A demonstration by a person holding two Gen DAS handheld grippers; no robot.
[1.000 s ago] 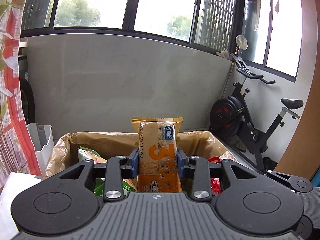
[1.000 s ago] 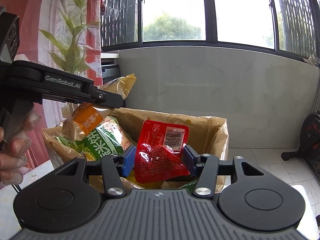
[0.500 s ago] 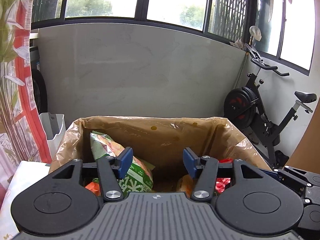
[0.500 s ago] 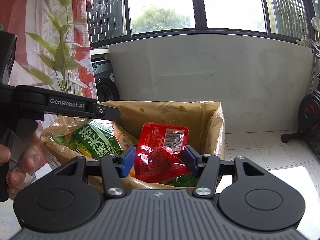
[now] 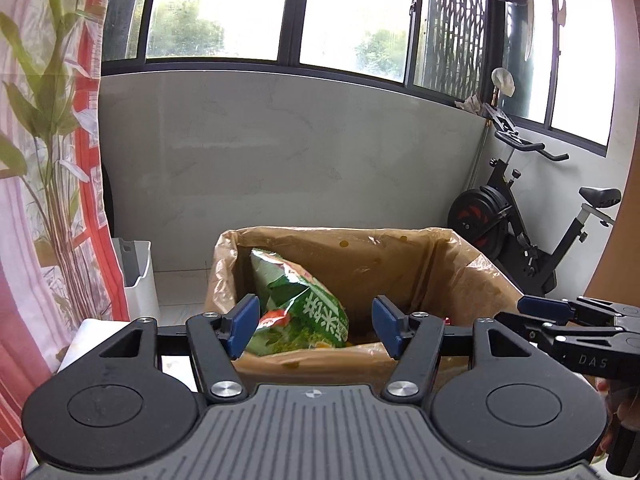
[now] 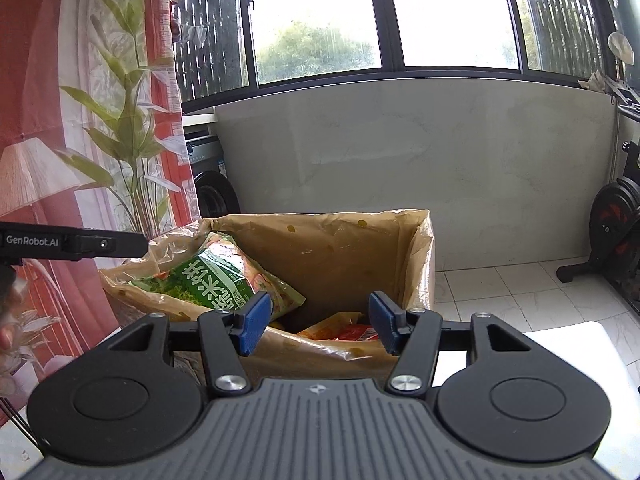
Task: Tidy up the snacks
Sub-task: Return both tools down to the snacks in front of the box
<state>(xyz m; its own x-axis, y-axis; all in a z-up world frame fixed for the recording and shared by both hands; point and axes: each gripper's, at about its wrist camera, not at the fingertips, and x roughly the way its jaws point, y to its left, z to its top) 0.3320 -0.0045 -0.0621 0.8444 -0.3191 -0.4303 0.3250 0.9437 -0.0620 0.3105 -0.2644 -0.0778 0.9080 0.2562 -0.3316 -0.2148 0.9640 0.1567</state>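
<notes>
Box (image 6: pixel 404 240) below, both tongs now empty.

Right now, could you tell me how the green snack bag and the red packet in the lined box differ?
The green snack bag is large and leans up against the left wall of the lined box; the red packet lies low at the bottom. The green snack bag shows in full, while the red packet is mostly hidden behind the box's near rim. Both sit inside the box, and neither gripper holds them.

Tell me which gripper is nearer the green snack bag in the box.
Left. The left gripper is directly before the green snack bag, jaws opening, holding nothing. The right gripper is beside the bag, before the box's other half, also empty.
</notes>
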